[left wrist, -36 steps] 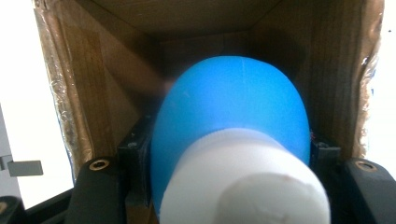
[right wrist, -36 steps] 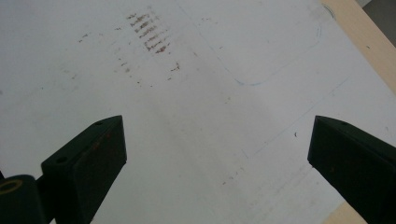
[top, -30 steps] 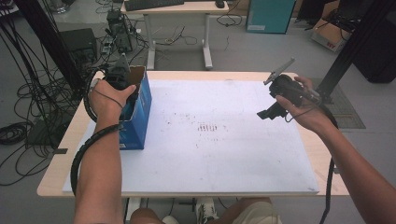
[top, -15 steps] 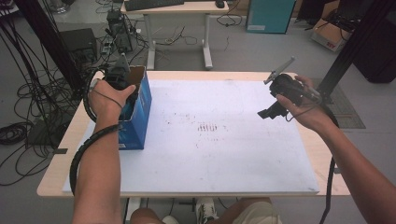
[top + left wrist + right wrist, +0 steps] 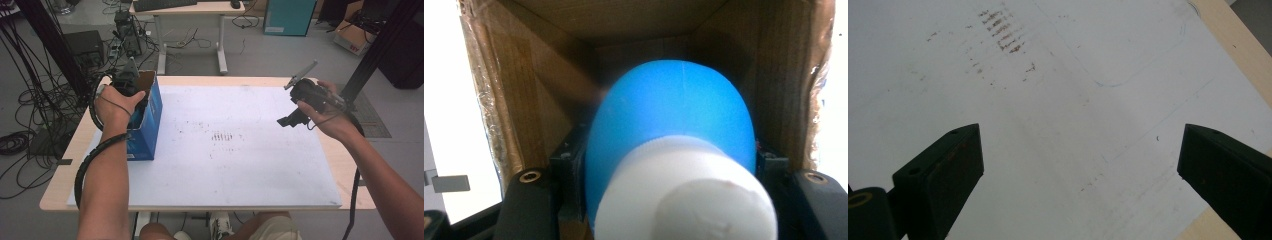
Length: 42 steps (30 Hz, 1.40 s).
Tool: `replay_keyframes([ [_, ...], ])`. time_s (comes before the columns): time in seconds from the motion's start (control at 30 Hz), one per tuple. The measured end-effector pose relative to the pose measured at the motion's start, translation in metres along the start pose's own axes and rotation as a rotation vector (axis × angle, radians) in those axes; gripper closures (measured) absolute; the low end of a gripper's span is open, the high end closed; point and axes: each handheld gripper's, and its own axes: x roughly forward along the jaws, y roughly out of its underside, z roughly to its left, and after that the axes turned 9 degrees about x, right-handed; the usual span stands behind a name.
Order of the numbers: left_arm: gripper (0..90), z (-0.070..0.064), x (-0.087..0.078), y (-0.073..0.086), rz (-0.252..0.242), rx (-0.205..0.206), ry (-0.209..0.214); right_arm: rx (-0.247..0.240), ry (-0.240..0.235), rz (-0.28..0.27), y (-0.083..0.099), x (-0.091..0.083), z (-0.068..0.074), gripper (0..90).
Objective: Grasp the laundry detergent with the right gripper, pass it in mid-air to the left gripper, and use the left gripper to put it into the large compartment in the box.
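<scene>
Holding a blue bottle (image 5: 671, 135) with a white cap (image 5: 684, 195), the left tool (image 5: 131, 82) is down inside the open top of the blue cardboard box (image 5: 148, 117) at the counter's (image 5: 60, 190) left edge. Left gripper view: jaws sit tight on either side of the bottle, pinching it; brown box walls surround it, bottle body pointing deeper into the box, cap toward the camera. Box stands on the left margin of the white sheet (image 5: 240, 165) covering the counter. Right tool (image 5: 290, 119) is held above the sheet's right side, well apart from the box, jaws spread wide with nothing between them. Right gripper view looks down on bare sheet with a patch of brown smudges (image 5: 1000, 32), also visible mid-sheet from the high view.
</scene>
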Motion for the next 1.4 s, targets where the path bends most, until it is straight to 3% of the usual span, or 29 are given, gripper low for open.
replay_keyframes([
  [1.4,36.7,-0.0004,-0.0001,0.0005,-0.004,0.006,-0.002,0.005,-0.007,-0.008,0.0003,-0.0016,0.0017,4.5],
])
